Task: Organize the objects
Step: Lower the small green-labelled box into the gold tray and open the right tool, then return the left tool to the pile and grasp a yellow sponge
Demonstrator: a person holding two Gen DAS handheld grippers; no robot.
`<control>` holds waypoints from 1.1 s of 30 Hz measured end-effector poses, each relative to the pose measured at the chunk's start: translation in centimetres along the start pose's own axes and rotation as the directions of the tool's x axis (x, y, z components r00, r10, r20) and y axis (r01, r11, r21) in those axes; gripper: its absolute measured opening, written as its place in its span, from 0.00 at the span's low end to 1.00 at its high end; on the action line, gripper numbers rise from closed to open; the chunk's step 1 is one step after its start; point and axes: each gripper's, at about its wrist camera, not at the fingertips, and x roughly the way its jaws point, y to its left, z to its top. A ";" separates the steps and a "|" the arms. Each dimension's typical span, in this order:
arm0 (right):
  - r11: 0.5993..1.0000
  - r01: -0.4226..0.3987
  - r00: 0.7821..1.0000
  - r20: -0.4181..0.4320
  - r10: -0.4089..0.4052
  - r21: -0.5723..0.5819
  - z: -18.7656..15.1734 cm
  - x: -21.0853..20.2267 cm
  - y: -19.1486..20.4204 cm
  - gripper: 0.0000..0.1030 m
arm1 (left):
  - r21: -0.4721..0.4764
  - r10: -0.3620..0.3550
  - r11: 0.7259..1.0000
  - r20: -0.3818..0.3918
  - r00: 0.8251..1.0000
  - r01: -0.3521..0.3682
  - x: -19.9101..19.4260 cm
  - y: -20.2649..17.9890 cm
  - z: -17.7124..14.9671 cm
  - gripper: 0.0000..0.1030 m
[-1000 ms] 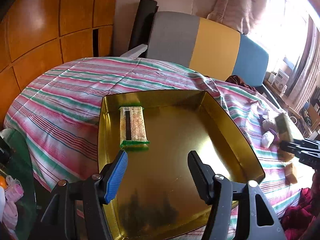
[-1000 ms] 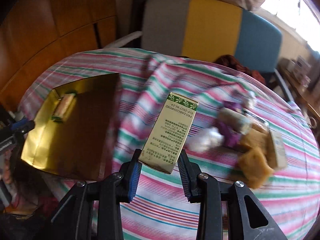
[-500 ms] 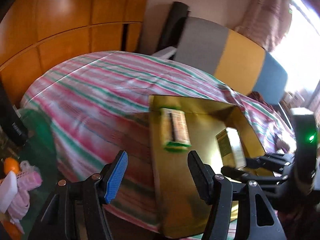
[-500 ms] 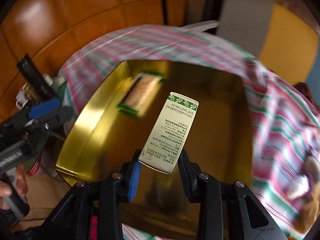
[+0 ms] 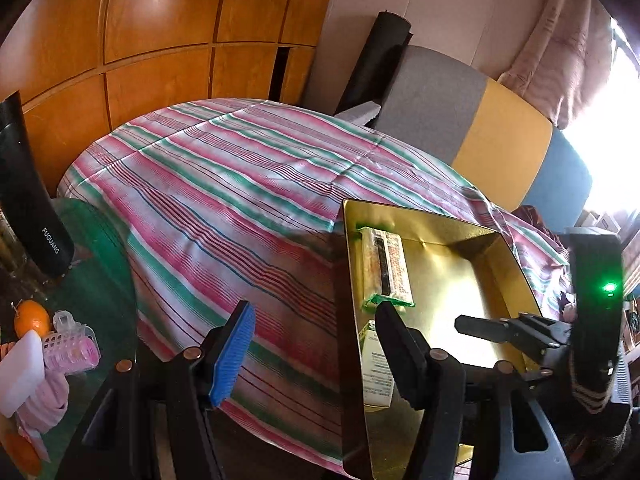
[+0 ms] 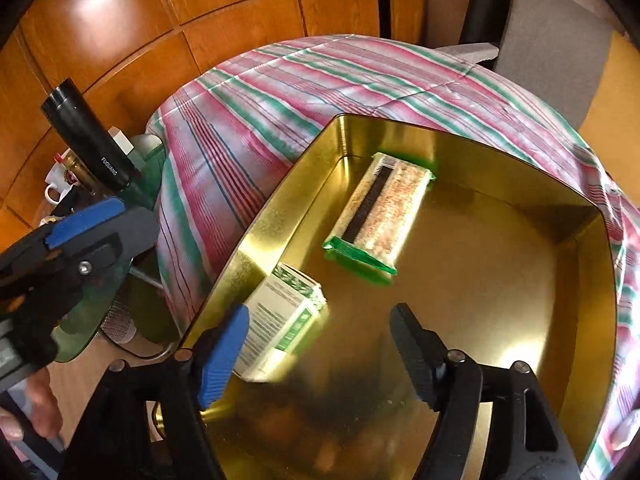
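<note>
On the striped pink-and-green tablecloth (image 6: 248, 120) sits a gold tin tray (image 6: 500, 280), seen from above by both wrist cameras.

At the far left of the right wrist view, a black flask marked FUGUANG (image 6: 90, 144) stands on a green glass side table (image 5: 100, 248), with white cups behind it. In the left wrist view an orange (image 5: 30, 320) and a pink hair clip (image 5: 72, 344) also lie on that glass. Below the flask in the right wrist view, the left gripper (image 6: 80, 236) reaches in from the frame's left edge; in its own camera its jaws stand apart with nothing between them, the blue-padded finger (image 5: 234, 354) over the cloth and the black finger over the tray's left wall.

Further right, inside the tray, a white and green carton (image 6: 280, 320) lies on its side against the left wall, near the front corner. Just beyond it, apart from it, a clear snack packet with green ends (image 6: 380, 216) lies flat on the tray floor along the same wall.

The right gripper (image 6: 320, 356) hangs over the tray's front part, its jaws opening. The carton lies beside its blue-padded finger (image 6: 222, 356), and neither pad presses on it. To the right, the tray floor is bare gold up to the far wall, with cloth past the rim.
</note>
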 end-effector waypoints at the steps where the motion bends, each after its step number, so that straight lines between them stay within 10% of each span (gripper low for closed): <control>1: 1.000 0.008 1.000 0.009 -0.008 0.006 -0.1 -0.3 -0.2 0.76 | 0.004 0.001 1.000 0.001 1.000 -0.001 0.0 -0.1 0.0 0.61; 8: 0.993 0.104 0.988 0.109 -0.111 0.063 -1.5 -4.1 -2.0 1.00 | 0.025 -0.028 0.999 -0.024 0.999 0.028 0.2 -1.4 -0.5 0.61; 22: 0.951 0.198 0.951 0.188 -0.245 0.237 -6.6 -10.6 -8.5 1.00 | 0.139 -0.087 0.986 -0.044 0.995 0.092 -0.4 -6.5 -1.0 0.61; 33: 0.793 0.346 0.881 0.117 -0.459 0.502 -17.2 -20.4 -20.1 1.00 | 0.341 -0.228 0.907 -0.098 0.969 0.248 -0.9 -16.6 -1.4 0.61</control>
